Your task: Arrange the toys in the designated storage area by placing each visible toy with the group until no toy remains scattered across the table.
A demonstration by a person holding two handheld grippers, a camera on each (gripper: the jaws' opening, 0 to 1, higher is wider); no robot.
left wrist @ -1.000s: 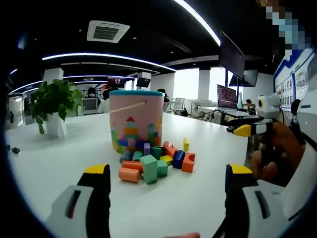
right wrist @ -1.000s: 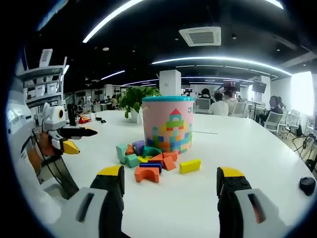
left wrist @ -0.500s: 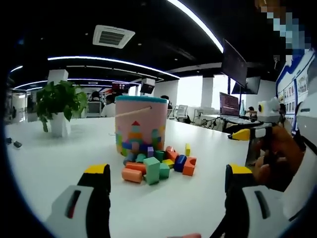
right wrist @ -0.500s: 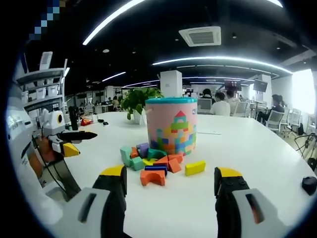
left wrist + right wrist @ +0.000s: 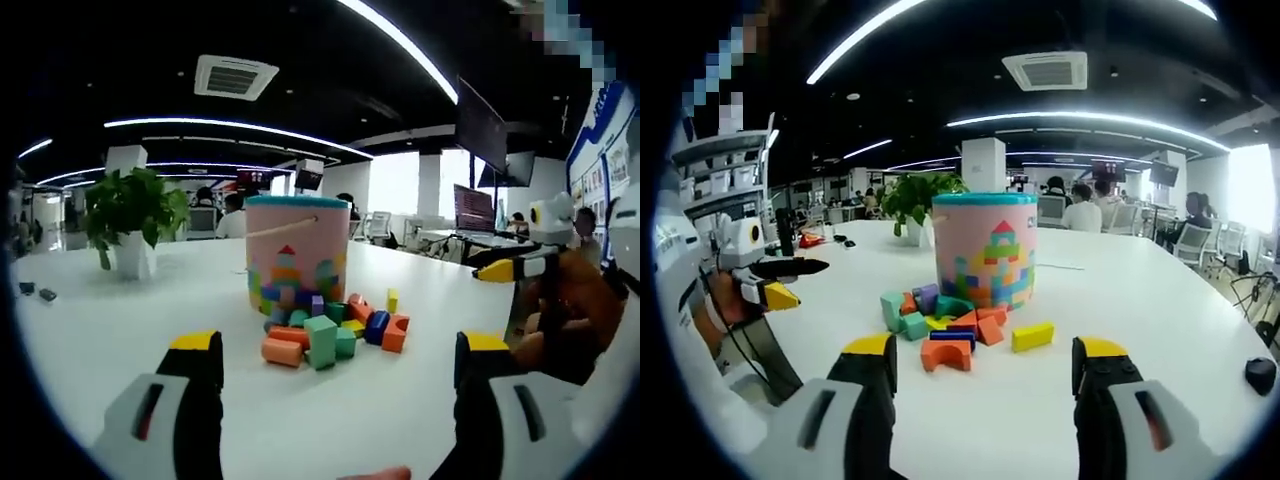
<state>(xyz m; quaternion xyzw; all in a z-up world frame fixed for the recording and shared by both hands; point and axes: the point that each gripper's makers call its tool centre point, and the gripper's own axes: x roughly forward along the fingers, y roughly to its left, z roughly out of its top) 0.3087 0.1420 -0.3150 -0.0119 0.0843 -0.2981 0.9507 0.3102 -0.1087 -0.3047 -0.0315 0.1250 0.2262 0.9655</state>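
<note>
Blocks (image 5: 328, 333) lie heaped on the white desk (image 5: 120, 320), straight ahead of my left tongs (image 5: 340, 360), whose jaws stand wide apart with nothing between them. Behind the heap and touching it stands the pink bucket (image 5: 297, 255). To the right of these tongs I see my right tongs (image 5: 505, 268), raised above the desk edge. In the right gripper view, the left tongs (image 5: 780, 282) show at far left; the heap (image 5: 945, 322) sits ahead of the right tongs (image 5: 983, 358), jaws apart and empty. One yellow block (image 5: 1033, 336) lies just right of the heap.
</note>
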